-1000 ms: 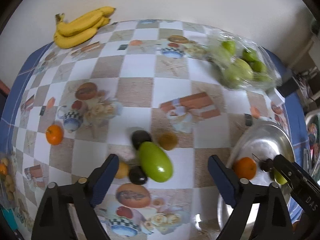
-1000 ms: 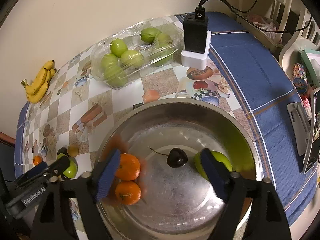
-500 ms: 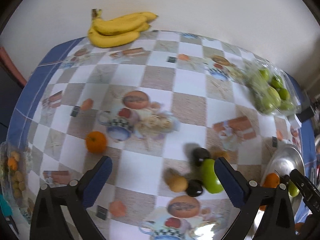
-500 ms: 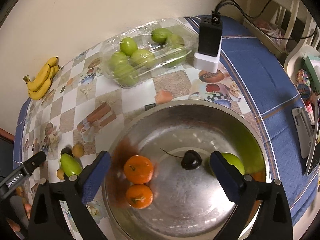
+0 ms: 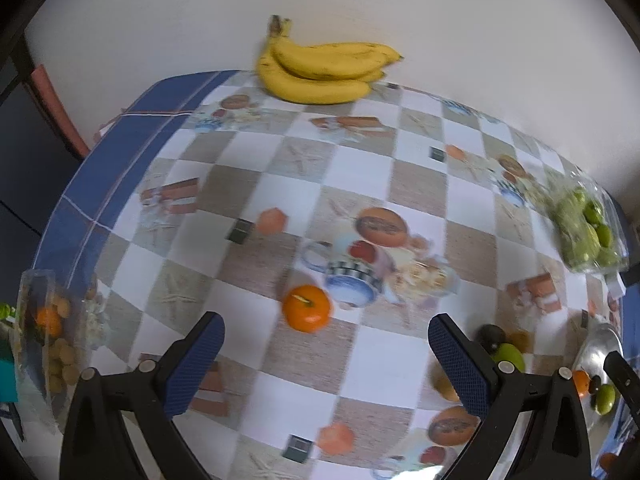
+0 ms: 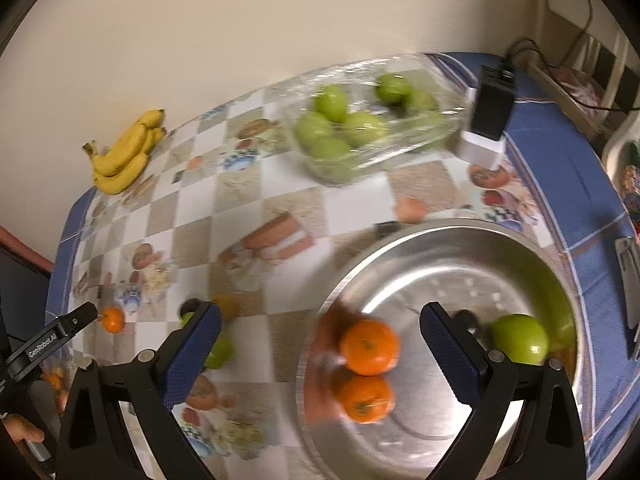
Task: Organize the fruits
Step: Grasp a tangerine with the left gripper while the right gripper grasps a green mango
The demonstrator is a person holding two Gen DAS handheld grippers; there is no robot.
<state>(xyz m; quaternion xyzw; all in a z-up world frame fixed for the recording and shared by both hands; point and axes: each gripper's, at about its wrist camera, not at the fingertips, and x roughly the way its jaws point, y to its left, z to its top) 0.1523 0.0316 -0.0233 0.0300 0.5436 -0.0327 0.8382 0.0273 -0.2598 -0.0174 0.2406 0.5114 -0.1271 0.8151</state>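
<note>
On the tabletop point(image 5: 360, 168), covered by a checkered printed cloth, a clear container of small fruits point(image 5: 52, 344) is seen at 9 o'clock in the left wrist view. The left tool point(image 5: 326, 350) is held with its fingers spread wide and nothing between them; a loose mandarin point(image 5: 307, 308) lies just beyond the gap, untouched. A bunch of bananas point(image 5: 324, 70) is placed at 12 o'clock against the wall. At 3 o'clock a green fruit point(image 5: 508, 356) and a dark fruit point(image 5: 492, 334) are grouped close together, with a clear pack of green fruits point(image 5: 584, 232) farther off at 2 o'clock.

In the right wrist view, the right tool point(image 6: 320, 344) is likewise spread, gripping nothing, and is poised over the left rim of a metal bowl point(image 6: 440, 232). Two mandarins point(image 6: 370, 346) are seen touching each other inside the bowl at 6 o'clock, with a dark cherry point(image 6: 466, 320) and a green apple point(image 6: 520, 338) at 4 o'clock. A black charger point(image 6: 492, 108) is stood at 1 o'clock.
</note>
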